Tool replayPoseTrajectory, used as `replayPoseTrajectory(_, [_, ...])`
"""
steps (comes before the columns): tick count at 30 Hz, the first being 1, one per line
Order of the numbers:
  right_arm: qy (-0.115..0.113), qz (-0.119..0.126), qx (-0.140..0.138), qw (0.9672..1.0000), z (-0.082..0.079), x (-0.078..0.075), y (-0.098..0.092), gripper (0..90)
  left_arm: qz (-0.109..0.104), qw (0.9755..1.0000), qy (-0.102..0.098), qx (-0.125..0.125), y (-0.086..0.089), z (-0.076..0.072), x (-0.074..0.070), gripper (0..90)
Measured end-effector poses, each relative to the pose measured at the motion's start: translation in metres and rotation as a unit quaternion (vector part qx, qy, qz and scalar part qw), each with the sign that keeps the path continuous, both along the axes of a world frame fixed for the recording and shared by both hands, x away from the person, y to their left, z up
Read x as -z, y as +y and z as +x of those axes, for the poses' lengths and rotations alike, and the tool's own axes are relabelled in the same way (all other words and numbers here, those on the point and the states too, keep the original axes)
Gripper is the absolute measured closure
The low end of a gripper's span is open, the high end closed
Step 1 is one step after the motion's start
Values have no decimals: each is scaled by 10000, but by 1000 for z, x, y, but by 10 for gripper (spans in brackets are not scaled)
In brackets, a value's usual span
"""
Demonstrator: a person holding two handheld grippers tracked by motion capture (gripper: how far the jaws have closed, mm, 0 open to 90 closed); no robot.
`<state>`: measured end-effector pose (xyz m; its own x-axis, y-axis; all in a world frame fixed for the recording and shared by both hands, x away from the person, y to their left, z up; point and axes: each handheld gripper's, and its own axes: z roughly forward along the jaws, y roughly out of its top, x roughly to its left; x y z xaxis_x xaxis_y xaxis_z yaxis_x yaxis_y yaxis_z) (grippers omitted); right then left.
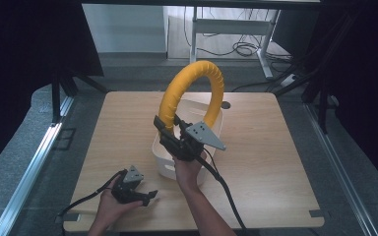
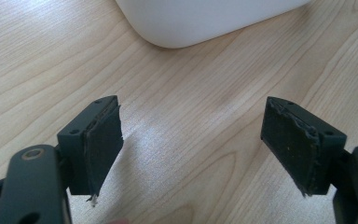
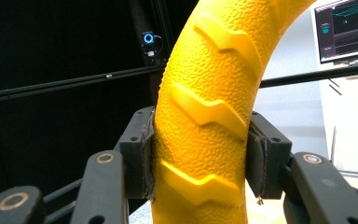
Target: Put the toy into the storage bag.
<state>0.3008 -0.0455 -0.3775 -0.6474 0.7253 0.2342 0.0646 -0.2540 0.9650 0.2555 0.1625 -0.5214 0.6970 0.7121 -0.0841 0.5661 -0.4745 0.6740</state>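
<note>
While our left gripper (image 1: 150, 196) rests spread on the table (image 1: 275, 162), our right gripper (image 1: 170, 129) pinches the yellow ring (image 1: 197, 73) above the white bin (image 1: 161, 152).

Yellow ring (image 1: 193, 93): lower arc hidden inside white bin (image 1: 163, 156); top cut off in right gripper view; bin cropped in left gripper view.

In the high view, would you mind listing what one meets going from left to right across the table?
left gripper resting open on the table → right gripper shut on the yellow ring → white bin under the ring → dark round hole in the tabletop.
</note>
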Motion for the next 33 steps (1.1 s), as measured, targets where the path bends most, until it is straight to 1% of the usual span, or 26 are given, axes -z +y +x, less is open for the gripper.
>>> replayPoseTrajectory(8, [143, 49, 56, 9999, 2, 10, 1, 503, 37, 10000, 10, 21, 0, 0, 1, 206])
replayPoseTrajectory(11, [111, -19, 72, 9999, 2, 12, 3, 502, 39, 10000, 12, 26, -1, 1, 1, 207])
replayPoseTrajectory(17, [158, -4, 73, 9998, 1, 16, 5, 502, 34, 10000, 12, 32, 0, 0, 1, 206])
replayPoseTrajectory(25, [274, -33, 58, 9996, -1, 23, 9, 500, 27, 10000, 44, 25, -1, 0, 2, 206])
replayPoseTrajectory(31, [318, -23, 81, 9995, -2, 27, 9, 499, 67, 10000, 54, 51, -1, 0, 2, 205])
replayPoseTrajectory(33, [371, -17, 79, 9993, -2, 28, 10, 499, 76, 9999, 55, 58, -1, 0, 2, 205])
